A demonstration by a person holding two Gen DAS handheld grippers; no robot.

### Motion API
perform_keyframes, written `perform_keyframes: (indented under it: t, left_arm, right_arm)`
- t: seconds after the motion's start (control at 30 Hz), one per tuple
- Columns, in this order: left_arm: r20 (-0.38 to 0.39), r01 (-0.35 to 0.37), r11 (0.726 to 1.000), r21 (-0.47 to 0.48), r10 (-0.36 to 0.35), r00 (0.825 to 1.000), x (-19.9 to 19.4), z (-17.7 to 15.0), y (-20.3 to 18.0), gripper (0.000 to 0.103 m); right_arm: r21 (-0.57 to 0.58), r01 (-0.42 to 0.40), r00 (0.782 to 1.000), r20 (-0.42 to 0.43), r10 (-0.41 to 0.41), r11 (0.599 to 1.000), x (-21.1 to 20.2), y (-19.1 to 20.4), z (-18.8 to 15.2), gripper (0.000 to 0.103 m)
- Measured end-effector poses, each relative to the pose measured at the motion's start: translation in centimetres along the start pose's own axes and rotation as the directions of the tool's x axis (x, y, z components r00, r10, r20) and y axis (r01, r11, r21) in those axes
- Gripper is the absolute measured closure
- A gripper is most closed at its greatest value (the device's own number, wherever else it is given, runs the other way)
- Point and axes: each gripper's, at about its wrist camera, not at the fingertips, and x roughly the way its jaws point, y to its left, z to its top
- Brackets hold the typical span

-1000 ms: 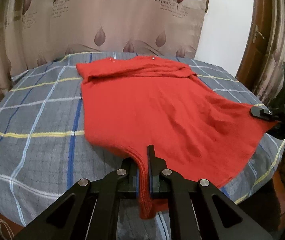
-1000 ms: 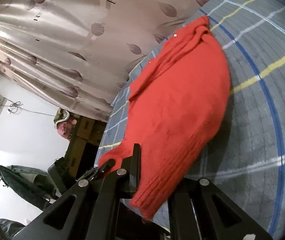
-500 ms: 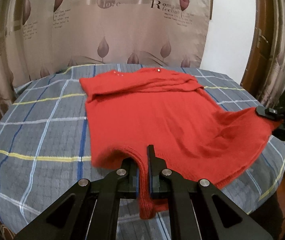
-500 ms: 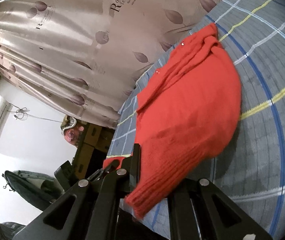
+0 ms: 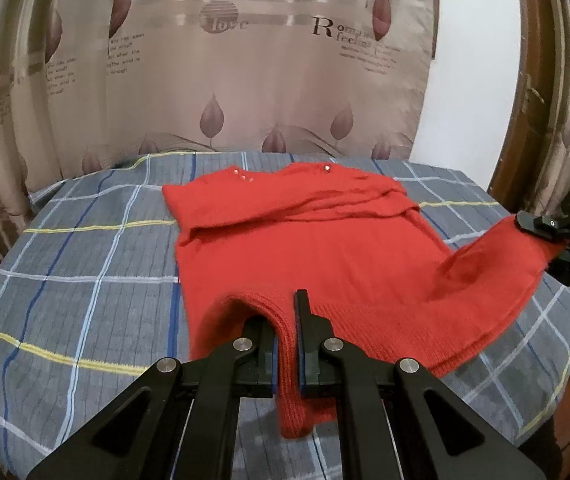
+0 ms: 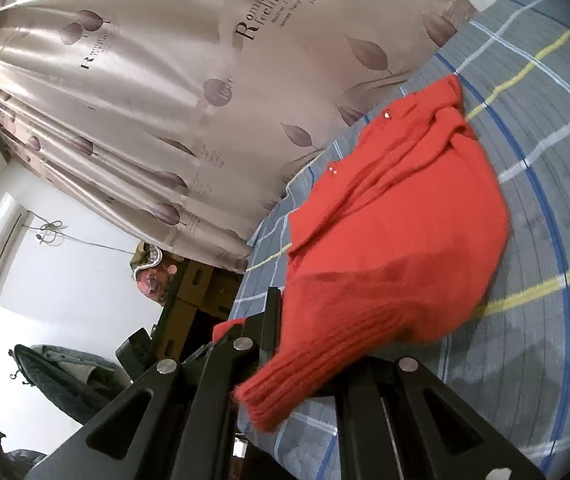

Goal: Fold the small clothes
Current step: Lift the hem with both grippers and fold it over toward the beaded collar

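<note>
A small red knit sweater (image 5: 317, 240) lies on a grey plaid-covered table (image 5: 85, 264), neckline at the far side with its sleeves folded across the chest. My left gripper (image 5: 287, 344) is shut on the near left corner of the ribbed hem and holds it above the cloth. My right gripper (image 5: 541, 226) pinches the hem's right corner at the table's right side, lifted. In the right wrist view the sweater (image 6: 397, 240) drapes over the right gripper (image 6: 285, 352), whose right finger is hidden by the fabric.
A beige leaf-print curtain (image 5: 245, 60) hangs just behind the table. A brown wooden door frame (image 5: 541, 80) stands at the right. In the right wrist view, cardboard boxes (image 6: 201, 292) and a dark coat on a rack (image 6: 65, 376) are beyond the table's end.
Both grippers have lifted the hem corners higher and carried them toward the neckline. The lower part of the sweater now rises off the table.
</note>
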Motion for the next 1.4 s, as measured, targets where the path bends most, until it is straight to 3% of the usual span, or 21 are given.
perform_keyframes:
  t: [0.2,0.73,1.4]
  left_arm:
    - [0.010,0.018,0.996,-0.084,-0.017,1.000,1.3,2.3,1.9,0.097]
    - [0.010,-0.015,0.990,-0.140,0.016,1.000,7.0,8.4,4.2,0.097]
    - [-0.072,-0.110,0.979,-0.169,0.100,0.992,16.8,11.8,7.3,0.097]
  right_arm:
    - [-0.017,-0.003,1.000,0.020,0.003,1.000,0.7,0.4,2.4,0.095]
    - [-0.024,0.007,0.999,0.049,-0.006,1.000,5.1,-0.6,10.2,0.095]
    - [0.086,0.086,0.994,0.058,-0.091,0.993,10.8,-7.4,16.6,0.095]
